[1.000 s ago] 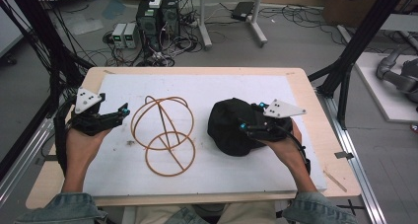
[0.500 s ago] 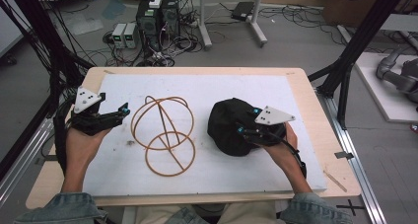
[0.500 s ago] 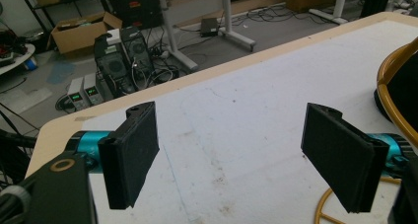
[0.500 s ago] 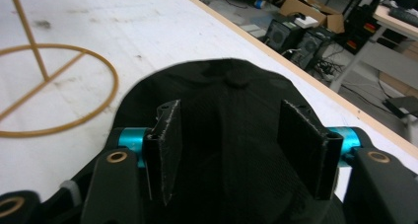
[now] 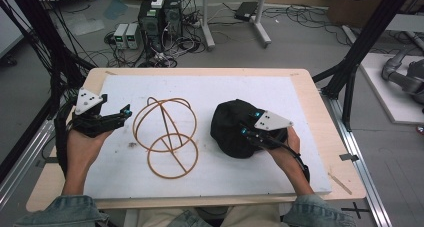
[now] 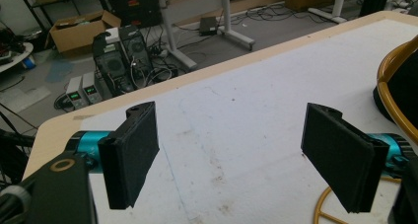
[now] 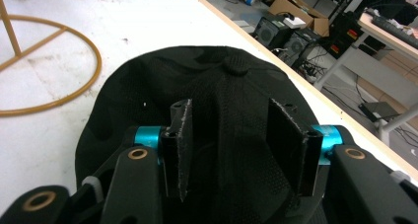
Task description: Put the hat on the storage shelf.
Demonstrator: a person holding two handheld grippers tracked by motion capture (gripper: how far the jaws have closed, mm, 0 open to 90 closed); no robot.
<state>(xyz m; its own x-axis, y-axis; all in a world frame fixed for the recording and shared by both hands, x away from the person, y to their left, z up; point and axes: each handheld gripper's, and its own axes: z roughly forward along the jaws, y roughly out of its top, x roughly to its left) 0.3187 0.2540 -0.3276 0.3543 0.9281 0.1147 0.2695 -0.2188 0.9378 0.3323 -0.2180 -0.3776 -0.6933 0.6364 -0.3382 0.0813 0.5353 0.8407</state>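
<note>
Seemingly unbranded black cap (image 7: 222, 115), no lettering

Black mesh cap (image 5: 235, 127), golden wire stand (image 5: 166, 137), white mat (image 5: 210, 89) on pale wood table (image 5: 310, 87), denim-blue sleeves (image 5: 60, 214).

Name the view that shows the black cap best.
The right gripper view: the black cap sits close up, top button and mesh clear. The high view gives only a dark lump; the left gripper view catches a dark sliver at its right edge.

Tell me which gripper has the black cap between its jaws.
The right gripper: its open jaws straddle the crown of the black cap. The left gripper is open beside the gold wire stand.
</note>
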